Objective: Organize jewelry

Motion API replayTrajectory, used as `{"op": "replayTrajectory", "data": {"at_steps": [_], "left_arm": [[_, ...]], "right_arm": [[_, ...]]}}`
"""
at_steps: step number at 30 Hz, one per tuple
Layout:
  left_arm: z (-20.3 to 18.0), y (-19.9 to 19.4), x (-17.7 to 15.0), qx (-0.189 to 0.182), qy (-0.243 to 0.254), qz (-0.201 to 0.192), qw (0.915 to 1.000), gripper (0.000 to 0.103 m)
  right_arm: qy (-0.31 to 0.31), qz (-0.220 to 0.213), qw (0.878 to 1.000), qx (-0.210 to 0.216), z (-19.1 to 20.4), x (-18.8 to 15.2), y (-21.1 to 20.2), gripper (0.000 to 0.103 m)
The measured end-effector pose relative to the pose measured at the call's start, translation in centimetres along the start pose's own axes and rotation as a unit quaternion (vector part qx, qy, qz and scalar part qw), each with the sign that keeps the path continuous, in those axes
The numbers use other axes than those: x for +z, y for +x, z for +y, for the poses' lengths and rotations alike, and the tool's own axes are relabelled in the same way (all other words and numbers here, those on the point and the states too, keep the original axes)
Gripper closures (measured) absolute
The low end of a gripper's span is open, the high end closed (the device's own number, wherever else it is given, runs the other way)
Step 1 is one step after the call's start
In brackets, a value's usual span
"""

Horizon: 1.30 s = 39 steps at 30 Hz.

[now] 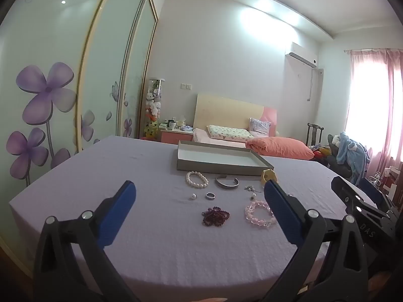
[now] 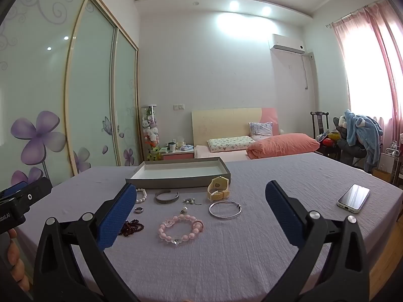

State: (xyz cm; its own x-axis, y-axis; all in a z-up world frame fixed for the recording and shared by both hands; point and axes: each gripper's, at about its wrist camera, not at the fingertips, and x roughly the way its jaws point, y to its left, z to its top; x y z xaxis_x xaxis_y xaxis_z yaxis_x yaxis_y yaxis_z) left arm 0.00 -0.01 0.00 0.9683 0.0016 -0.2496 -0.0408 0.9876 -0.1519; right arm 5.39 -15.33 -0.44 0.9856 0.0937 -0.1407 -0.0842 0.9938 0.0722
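Observation:
Jewelry lies on a lavender tablecloth in front of a shallow grey tray with a white, empty floor. In the left wrist view: white pearl bracelet, silver cuff, ring, loose pearl, dark red bead bracelet, pink bead bracelet. The right wrist view adds a yellow watch, a thin silver bangle, small earrings and the pink bracelet. My left gripper and right gripper are both open and empty, above the near part of the table.
A smartphone lies on the cloth at the right. Behind the table are a bed with a salmon pillow, a chair piled with clothes and sliding wardrobe doors at the left.

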Motion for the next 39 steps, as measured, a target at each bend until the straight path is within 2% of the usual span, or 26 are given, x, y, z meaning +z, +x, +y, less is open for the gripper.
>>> {"op": "replayTrajectory", "data": {"at_steps": [39], "left_arm": [[-0.16,-0.2,0.18,0.002,0.002,-0.003,1.0,0.004]], "right_arm": [[0.0,-0.001,1.0,0.0,0.46,0.5,0.12,0.002]]}}
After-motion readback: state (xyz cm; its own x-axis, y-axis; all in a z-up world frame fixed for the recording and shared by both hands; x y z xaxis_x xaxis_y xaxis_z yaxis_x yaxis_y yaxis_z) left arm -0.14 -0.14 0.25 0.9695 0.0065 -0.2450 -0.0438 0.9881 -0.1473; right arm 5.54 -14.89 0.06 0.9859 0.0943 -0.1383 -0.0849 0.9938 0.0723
